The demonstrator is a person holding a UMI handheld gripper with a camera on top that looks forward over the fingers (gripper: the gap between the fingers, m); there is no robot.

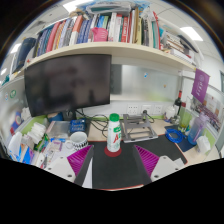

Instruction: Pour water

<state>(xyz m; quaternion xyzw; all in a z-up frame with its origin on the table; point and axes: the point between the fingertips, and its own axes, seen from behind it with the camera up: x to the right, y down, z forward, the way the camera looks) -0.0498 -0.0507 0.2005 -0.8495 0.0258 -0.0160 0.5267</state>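
A white bottle [114, 135] with a green cap and a red and green label stands upright on a dark mat [112, 168] on the desk. My gripper [113, 162] is open. Its magenta pads [80, 160] show wide apart at either side of the mat. The bottle stands just ahead of the fingers, in the middle of the gap, touching neither pad. A white cup [78, 141] sits to the left of the bottle, beyond the left finger.
A black monitor [68, 83] stands at the back left under a shelf of books [100, 28]. A metal tray [137, 128] lies behind the bottle. Clutter crowds the desk's left side [30, 135], and blue and black items [180, 138] lie to the right.
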